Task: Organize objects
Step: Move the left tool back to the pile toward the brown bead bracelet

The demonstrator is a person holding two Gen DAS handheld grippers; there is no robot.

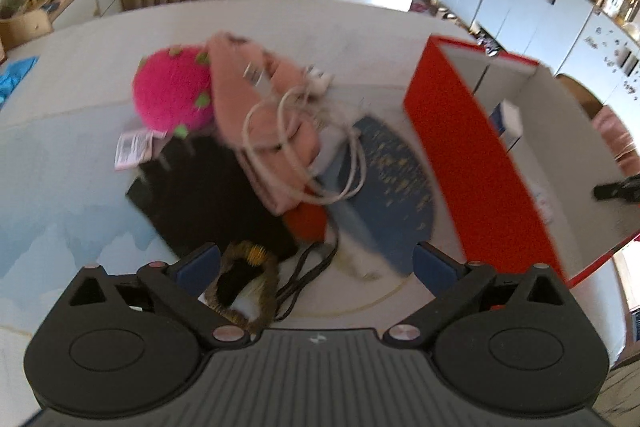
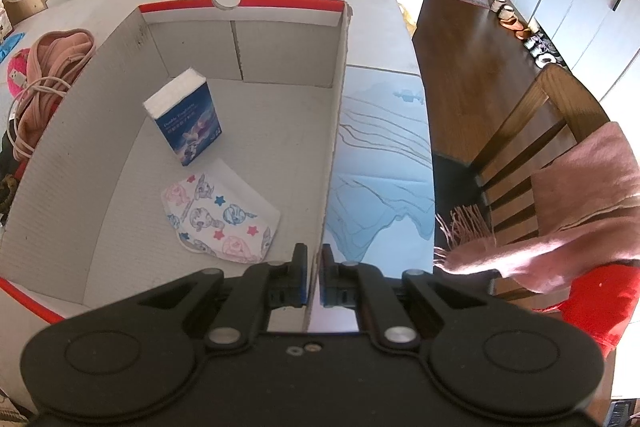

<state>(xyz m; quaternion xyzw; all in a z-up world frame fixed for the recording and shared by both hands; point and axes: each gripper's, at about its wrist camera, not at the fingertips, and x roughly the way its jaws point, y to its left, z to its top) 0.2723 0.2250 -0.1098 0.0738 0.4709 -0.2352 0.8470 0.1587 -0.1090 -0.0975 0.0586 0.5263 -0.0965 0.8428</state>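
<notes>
Two grippers at work over the table (image 1: 60, 155). Biggest thing out there is the red cardboard box (image 2: 336, 115), and the right gripper (image 2: 314, 279) is pinched tight on its near wall, steadying it; inside already sit a blue tissue pack (image 2: 186, 119) and a patterned mask (image 2: 220, 215). The pile beside the box waits: black cloth (image 1: 208, 195), pink garment (image 1: 248, 115), magenta plush ball (image 1: 172, 91), a loop of white cable (image 1: 304, 147), a small brush (image 1: 244, 283). The left gripper (image 1: 316, 263) hangs over it, jaws spread wide, holding nothing. Looks like the pick step; next it must drop and close on one piece, without snagging that cable.
</notes>
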